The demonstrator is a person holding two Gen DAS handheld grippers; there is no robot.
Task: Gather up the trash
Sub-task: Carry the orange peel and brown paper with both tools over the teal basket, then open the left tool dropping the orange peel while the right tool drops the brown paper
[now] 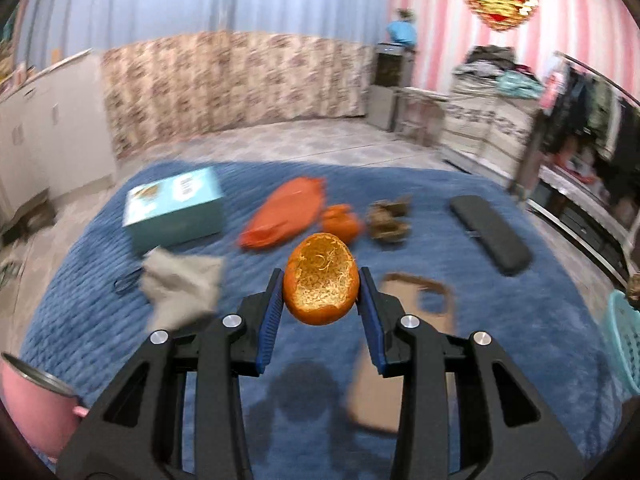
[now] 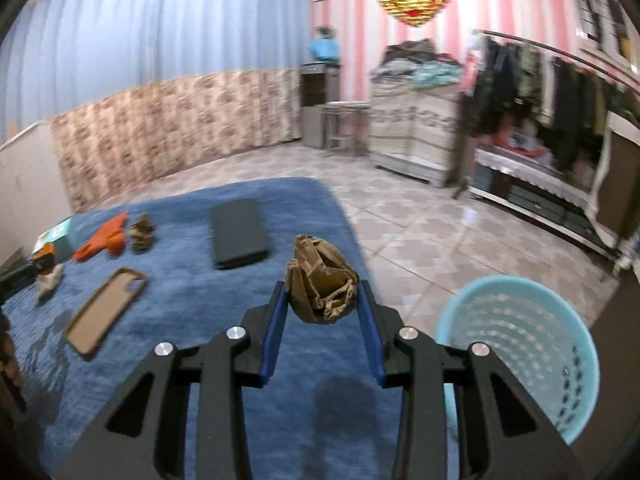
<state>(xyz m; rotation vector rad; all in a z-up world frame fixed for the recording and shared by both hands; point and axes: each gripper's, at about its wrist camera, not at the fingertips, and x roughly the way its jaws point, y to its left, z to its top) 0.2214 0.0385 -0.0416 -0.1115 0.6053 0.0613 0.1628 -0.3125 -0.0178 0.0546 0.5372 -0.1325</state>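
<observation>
Two grippers in use, each carrying one piece of trash above a blue rug [image 1: 500, 320].

Left wrist view: left gripper [image 1: 321, 292] has its blue pads clamped on a hollow orange peel half [image 1: 321, 278], pith side facing the camera, held clear of the rug. On the rug beyond it: a teal box [image 1: 176, 208] at the left, an orange bag [image 1: 286, 210] with a smaller orange peel piece [image 1: 340, 222] just beside it, then a crumpled brown scrap [image 1: 388, 220], and a dark flat case [image 1: 490, 232] to the right. A grey crumpled cloth [image 1: 180, 288] lies left of the fingers; a tan phone case [image 1: 404, 356] lies right of them, partly hidden behind the right finger. A pink mug [image 1: 36, 404] sits at the lower left edge. A teal basket rim [image 1: 626, 340] shows at the right edge. Background blurred.

Right wrist view: right gripper [image 2: 322, 300] holds a crumpled brown paper wad [image 2: 320, 282] between its pads, above the rug's [image 2: 180, 320] right edge. The perforated teal basket [image 2: 520, 340] stands on the tiled floor [image 2: 420, 240] just right of the gripper, near the rug. The tan phone case [image 2: 106, 312], dark flat case [image 2: 238, 238], orange bag [image 2: 100, 240] and brown scrap [image 2: 142, 232] lie on the rug to the left.
</observation>
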